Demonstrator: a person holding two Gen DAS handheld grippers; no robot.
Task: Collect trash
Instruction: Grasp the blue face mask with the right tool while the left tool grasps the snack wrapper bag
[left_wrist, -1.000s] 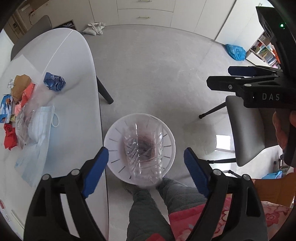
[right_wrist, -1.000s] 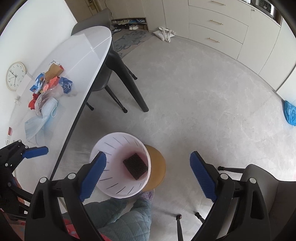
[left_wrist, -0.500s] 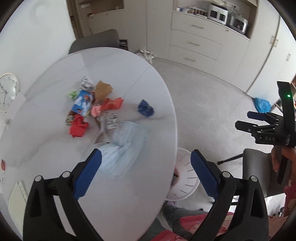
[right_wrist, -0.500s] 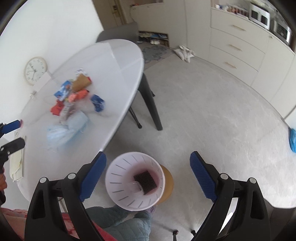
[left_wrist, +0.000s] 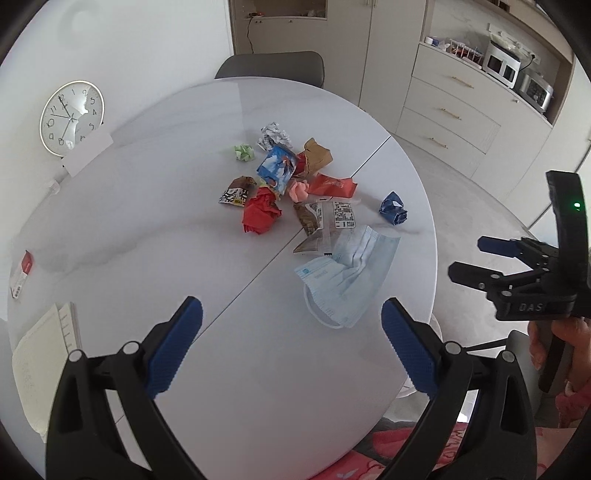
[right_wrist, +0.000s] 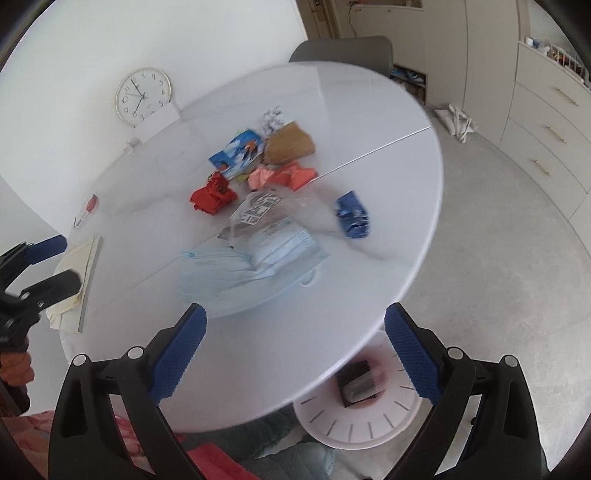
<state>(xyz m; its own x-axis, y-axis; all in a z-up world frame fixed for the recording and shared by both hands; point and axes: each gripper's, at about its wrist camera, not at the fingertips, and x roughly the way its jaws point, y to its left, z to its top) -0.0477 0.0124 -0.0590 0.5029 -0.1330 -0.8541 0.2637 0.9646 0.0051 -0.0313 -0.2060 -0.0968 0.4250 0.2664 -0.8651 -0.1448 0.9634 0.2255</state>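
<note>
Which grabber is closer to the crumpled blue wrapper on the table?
Right, probably. The right gripper hangs off the table's edge beside the crumpled blue wrapper. The left gripper is back over the near side, with the face mask between.

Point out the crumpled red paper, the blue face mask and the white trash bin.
crumpled red paper (left_wrist: 260, 215): left wrist view, middle of the wad.
blue face mask (left_wrist: 351, 273): left wrist view, its pleated centre.
white trash bin (right_wrist: 369, 424): right wrist view, its slotted inner wall.

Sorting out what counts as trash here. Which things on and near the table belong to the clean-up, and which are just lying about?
Job:
- face masks
- blue wad
- red crumpled paper
- clear snack wrapper
- white bin

Lying about:
- clock
- notepad
- small red box
</note>
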